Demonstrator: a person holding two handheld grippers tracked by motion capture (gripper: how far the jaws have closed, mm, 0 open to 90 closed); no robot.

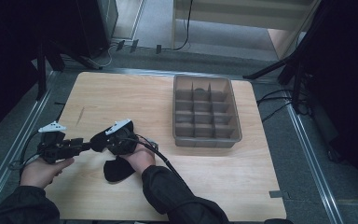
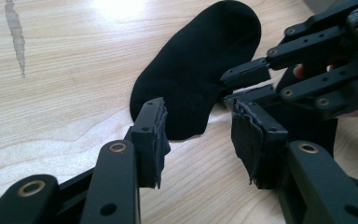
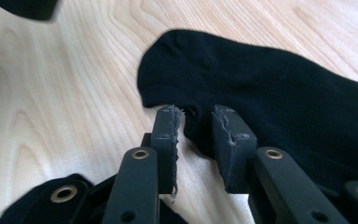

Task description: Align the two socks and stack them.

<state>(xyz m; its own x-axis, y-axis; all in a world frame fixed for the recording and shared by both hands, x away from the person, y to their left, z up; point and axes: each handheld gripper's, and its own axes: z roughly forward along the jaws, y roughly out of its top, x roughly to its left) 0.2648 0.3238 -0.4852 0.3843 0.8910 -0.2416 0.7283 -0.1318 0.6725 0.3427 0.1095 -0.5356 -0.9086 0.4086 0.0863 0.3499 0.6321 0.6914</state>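
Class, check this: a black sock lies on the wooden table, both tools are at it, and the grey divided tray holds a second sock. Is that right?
Not quite. The tray holds nothing: the high view shows its compartments empty. The rest stands: the sock lies on the table, with the left tool and right tool at it.

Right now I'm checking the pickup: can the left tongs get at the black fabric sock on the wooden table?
Probably yes. The left tongs stand open just short of the black fabric sock, with bare wooden table between. The right tongs at the sock's edge crowd one side.
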